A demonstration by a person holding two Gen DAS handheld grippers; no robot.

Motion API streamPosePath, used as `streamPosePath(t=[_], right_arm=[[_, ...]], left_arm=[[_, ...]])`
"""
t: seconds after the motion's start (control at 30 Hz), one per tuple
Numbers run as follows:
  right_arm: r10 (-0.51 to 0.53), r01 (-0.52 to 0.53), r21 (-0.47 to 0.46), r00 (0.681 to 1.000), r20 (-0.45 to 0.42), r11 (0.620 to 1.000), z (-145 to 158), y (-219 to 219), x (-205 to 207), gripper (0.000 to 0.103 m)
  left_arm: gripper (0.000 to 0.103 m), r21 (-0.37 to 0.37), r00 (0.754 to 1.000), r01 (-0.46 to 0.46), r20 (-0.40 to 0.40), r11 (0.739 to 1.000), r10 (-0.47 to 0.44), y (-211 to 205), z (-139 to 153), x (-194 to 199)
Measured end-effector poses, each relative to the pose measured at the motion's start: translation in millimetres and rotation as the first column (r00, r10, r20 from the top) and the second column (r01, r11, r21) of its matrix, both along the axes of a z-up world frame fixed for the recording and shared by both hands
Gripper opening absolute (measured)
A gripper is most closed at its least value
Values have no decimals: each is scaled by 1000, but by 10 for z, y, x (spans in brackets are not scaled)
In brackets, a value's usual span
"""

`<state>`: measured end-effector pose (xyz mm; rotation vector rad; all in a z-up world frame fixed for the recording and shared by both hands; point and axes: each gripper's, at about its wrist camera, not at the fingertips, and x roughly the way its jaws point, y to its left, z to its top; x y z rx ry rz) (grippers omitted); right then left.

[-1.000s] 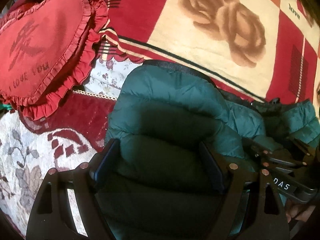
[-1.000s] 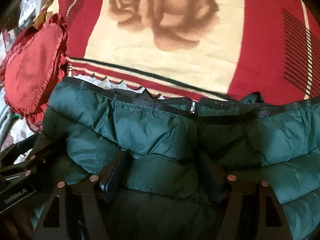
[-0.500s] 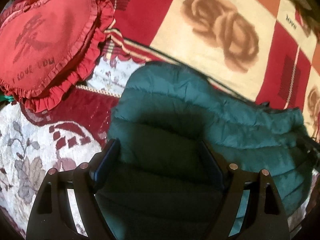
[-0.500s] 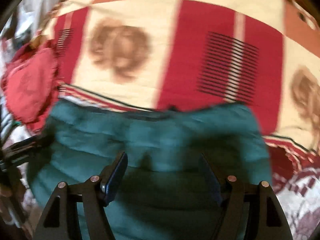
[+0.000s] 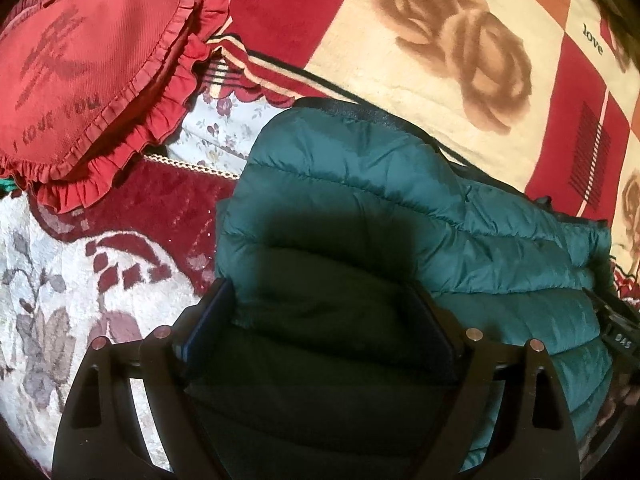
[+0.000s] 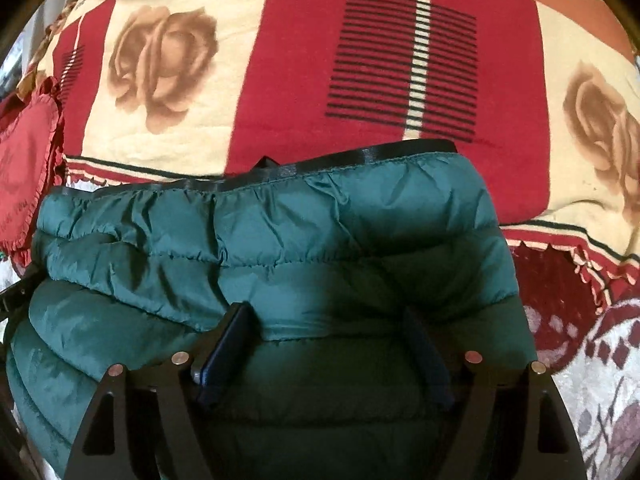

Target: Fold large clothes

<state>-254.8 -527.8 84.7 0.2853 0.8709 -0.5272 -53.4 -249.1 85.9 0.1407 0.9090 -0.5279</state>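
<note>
A dark green quilted puffer jacket (image 5: 400, 208) lies folded in a thick stack on the bed, its black-trimmed edge toward the blanket. It fills the lower half of the right wrist view (image 6: 280, 240). My left gripper (image 5: 320, 312) is open, jaws wide apart over the jacket's left end. My right gripper (image 6: 328, 328) is open, jaws wide apart over the jacket's right part. Neither grips the fabric. The right gripper's body (image 5: 616, 332) shows at the left wrist view's right edge.
A red and cream rose-pattern blanket (image 6: 360, 60) lies behind the jacket, also in the left wrist view (image 5: 460, 40). A red heart-shaped frilled pillow (image 5: 92, 68) sits at the left. A white and maroon floral bedspread (image 5: 60, 300) covers the bed.
The right gripper has moved right along the jacket, away from the left gripper, and now sits near the jacket's right end. The left gripper has stayed over the left end.
</note>
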Motion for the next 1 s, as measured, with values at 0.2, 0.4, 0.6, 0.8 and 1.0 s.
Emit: streamPosePath(t=[0.2,0.4,0.6,0.8,1.0], right_arm=[[27,-27,3,999,18,1000,273,163,-166,88],[61,-62,29,998,34,998,373,346,-354,89],[50,-52,47,998,43,998,389,373,-509,89],[-12,5,107,997,70,994,403,235,-746,94],[-29,23,125,998,49,992,337,111,-857,101]], left_arm=[[87,-10,1000,-11,2,1000,11,40,-12,-30],[87,-8,1000,-14,1,1000,14,106,67,-120],[87,-22,1000,-2,-13,1000,2,237,146,-222],[87,-36,999,-8,-48,999,7,368,139,-263],[87,-28,998,3,-59,1000,-5,429,161,-266]])
